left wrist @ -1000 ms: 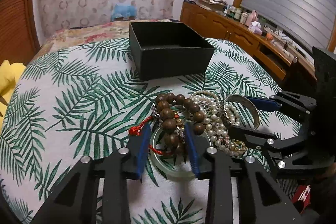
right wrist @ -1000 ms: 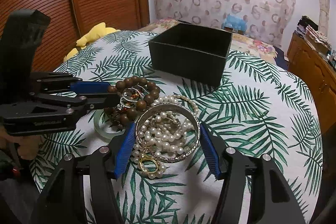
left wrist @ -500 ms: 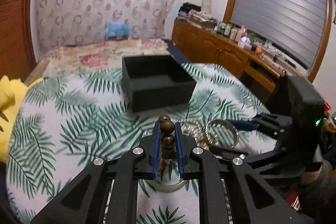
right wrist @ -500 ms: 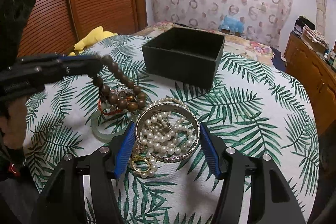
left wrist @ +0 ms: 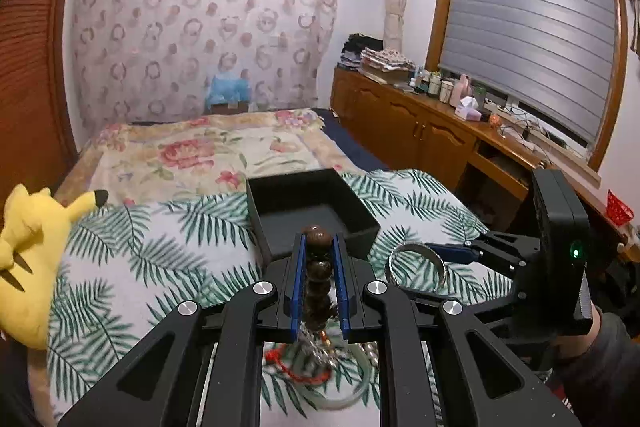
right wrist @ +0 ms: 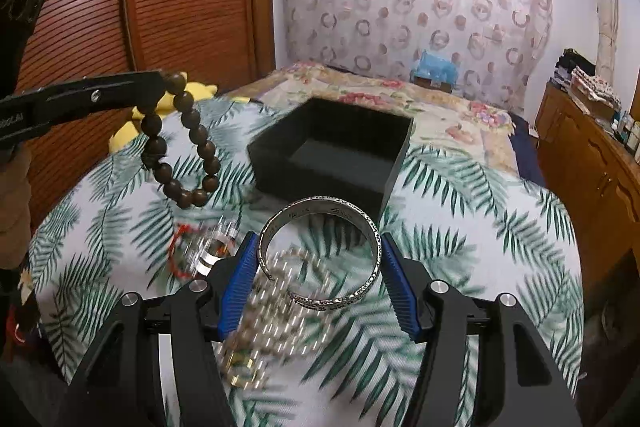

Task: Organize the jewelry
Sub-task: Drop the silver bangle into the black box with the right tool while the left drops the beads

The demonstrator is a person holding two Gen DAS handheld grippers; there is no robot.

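Observation:
A brown wooden bead bracelet (left wrist: 319,269) hangs from my left gripper (left wrist: 319,247), which is shut on its top beads and holds it above the palm-print cloth. From the right wrist view the loop of the bead bracelet (right wrist: 180,151) dangles left of the black open box (right wrist: 320,183). My right gripper (right wrist: 318,243) is shut on a silver cuff bangle (right wrist: 340,207), pinched across its width and raised off the pile. Blurred below lie pearls (right wrist: 280,307), a gold ring (right wrist: 240,375) and a red cord (right wrist: 178,255). A pale green bangle (left wrist: 340,393) lies under the left gripper.
The black box (left wrist: 360,227) stands beyond both grippers on the round table. A yellow plush toy (left wrist: 32,259) lies at the table's left edge. A floral bed (left wrist: 192,155) is behind, with wooden cabinets (left wrist: 420,135) along the right.
The left gripper shut on the wooden beads and rose, pulling the bracelet off the pile. The right gripper rose too, taking the silver bangle up from around the pearls.

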